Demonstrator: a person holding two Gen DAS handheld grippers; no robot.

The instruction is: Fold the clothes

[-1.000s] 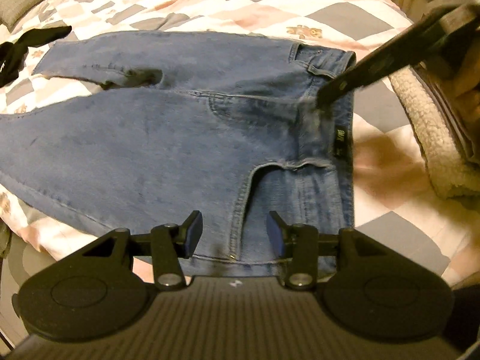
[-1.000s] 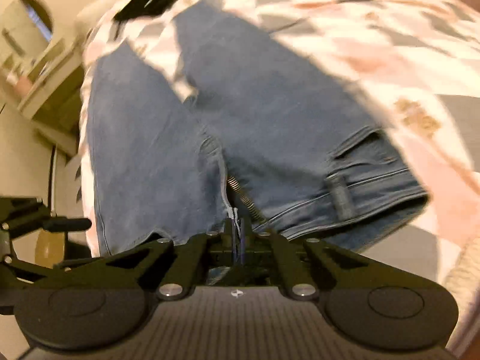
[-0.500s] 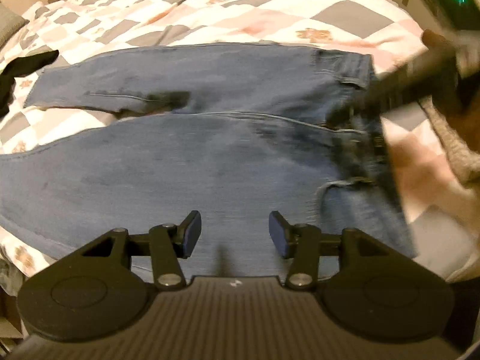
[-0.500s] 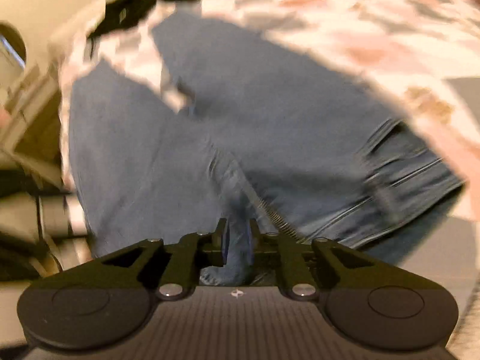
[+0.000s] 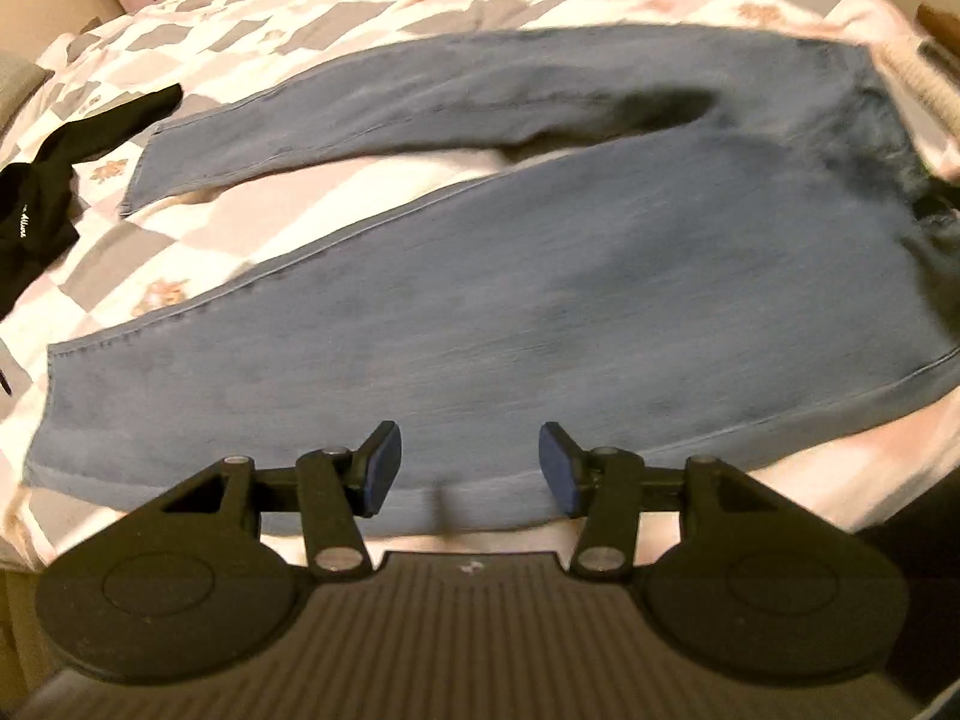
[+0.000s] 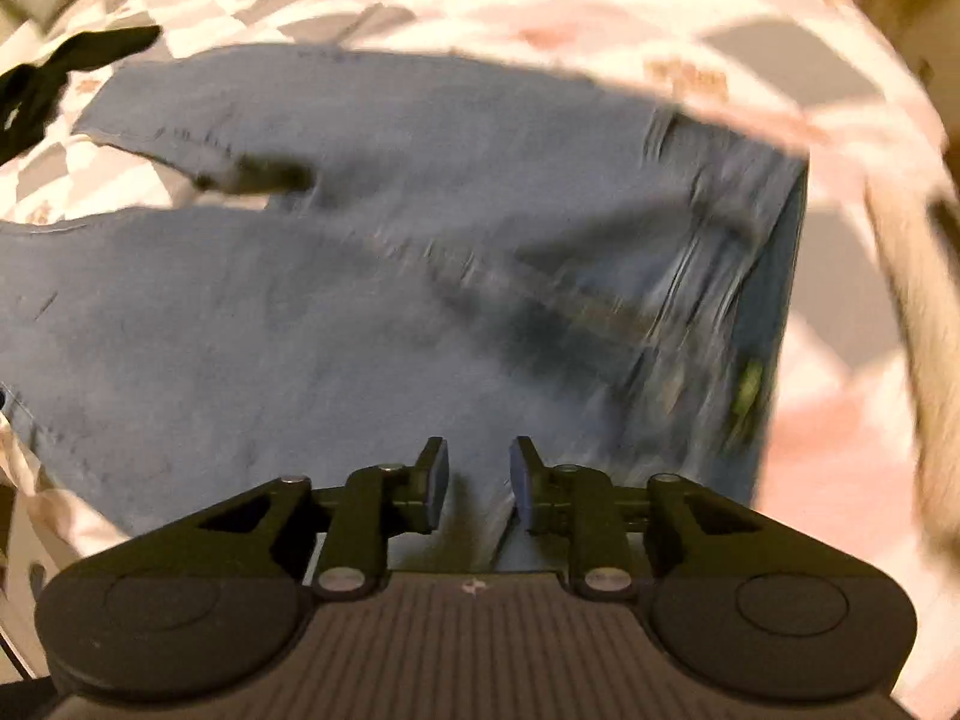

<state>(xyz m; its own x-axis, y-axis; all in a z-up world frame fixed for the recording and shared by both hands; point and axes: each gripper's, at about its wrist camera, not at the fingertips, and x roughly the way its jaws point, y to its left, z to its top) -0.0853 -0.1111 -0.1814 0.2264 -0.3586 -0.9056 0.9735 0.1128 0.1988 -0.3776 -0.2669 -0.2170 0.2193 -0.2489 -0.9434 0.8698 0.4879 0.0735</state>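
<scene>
The right gripper (image 6: pixel 477 483), clamped on the waistband of the jeans (image 6: pixel 336 312) a second ago, now has its fingers (image 6: pixel 433 483) parted with nothing between them. The left gripper (image 5: pixel 468 477) has drawn back from the waist end (its view now takes in both legs), and the right gripper no longer crosses that view.

Jeans (image 5: pixel 540 276) spread flat on the bed (image 5: pixel 336 6), waist at 3 o'clock; dark garment (image 5: pixel 54 180) at 9 o'clock.

jeans (image 5: pixel 540 276): 1 | black garment (image 5: pixel 54 180): 1 | checked bedspread (image 5: pixel 372 6): 1
</scene>
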